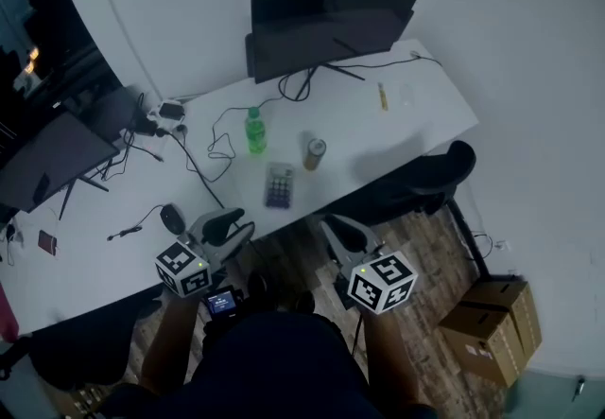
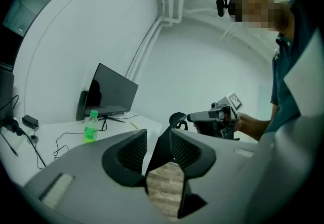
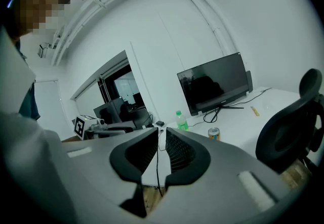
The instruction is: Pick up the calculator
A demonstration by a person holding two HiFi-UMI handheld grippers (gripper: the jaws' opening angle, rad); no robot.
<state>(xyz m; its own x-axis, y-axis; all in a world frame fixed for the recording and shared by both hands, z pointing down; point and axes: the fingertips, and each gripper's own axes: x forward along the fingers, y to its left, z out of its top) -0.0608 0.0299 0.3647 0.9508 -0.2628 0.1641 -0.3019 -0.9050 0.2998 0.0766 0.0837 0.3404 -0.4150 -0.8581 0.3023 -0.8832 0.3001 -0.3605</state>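
The calculator (image 1: 279, 186), a grey slab with dark keys, lies flat near the front edge of the white desk (image 1: 397, 119). It does not show in either gripper view. My left gripper (image 1: 246, 224) hangs in front of the desk edge, below and left of the calculator; its jaws (image 2: 158, 132) stand apart with only the wood floor between them. My right gripper (image 1: 331, 223) is off the desk edge too, below and right of the calculator. Its jaws (image 3: 162, 131) leave a narrow slit with nothing gripped.
A green bottle (image 1: 254, 130) and a drink can (image 1: 314, 153) stand just behind the calculator. Behind them are a dark monitor (image 1: 331, 25) and loose cables. A black office chair (image 1: 425, 176) sits at the right, a mouse (image 1: 172, 217) at the left, cardboard boxes (image 1: 492, 327) on the floor.
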